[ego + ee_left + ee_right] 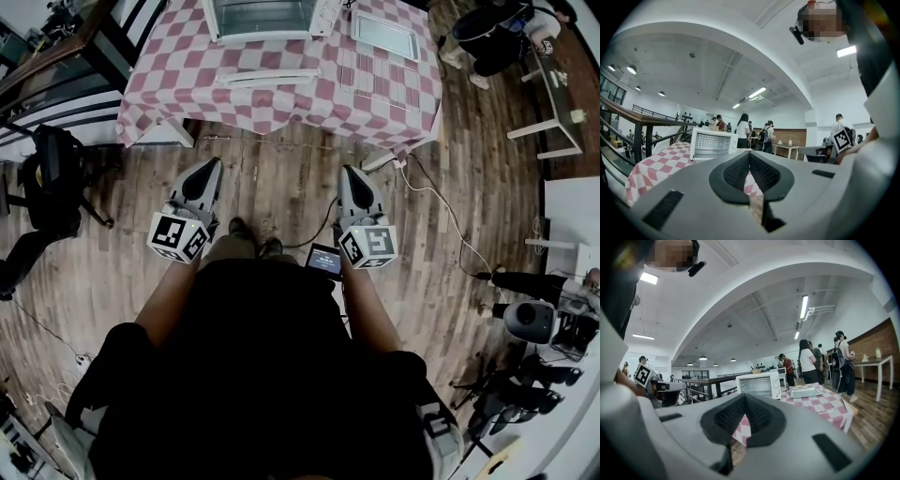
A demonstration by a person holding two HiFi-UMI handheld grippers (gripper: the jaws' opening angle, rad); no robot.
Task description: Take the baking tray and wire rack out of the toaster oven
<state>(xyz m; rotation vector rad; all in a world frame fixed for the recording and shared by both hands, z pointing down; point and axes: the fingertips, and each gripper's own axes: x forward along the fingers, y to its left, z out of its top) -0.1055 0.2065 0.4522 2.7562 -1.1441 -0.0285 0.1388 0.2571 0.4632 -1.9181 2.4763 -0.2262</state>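
Reader: Nearest things first, please; what is being held?

Describer: Left gripper (216,165) and right gripper (349,171), one in each hand of a standing person (253,375) seen from above; both point level toward a table (375,98) under a pink and white checked cloth; each gripper has its jaws closed tip to tip, dark pads (727,416) meeting, nothing between them; both hang over a wooden floor (281,187), well apart from the table.

Reader: And the containers; what sits in them?

Describer: White toaster oven (265,17) stands on the cloth at the far side, front facing the person; whatever lies inside cannot be made out through that front; baking tray (384,36), pale and shallow, lies flat on the cloth just right of the oven, outside it; a long pale flat piece, seemingly the wire rack (267,77), lies on the cloth in front of the oven, apart from it and from the tray; beyond the table, in both gripper views, several people (743,129) stand.
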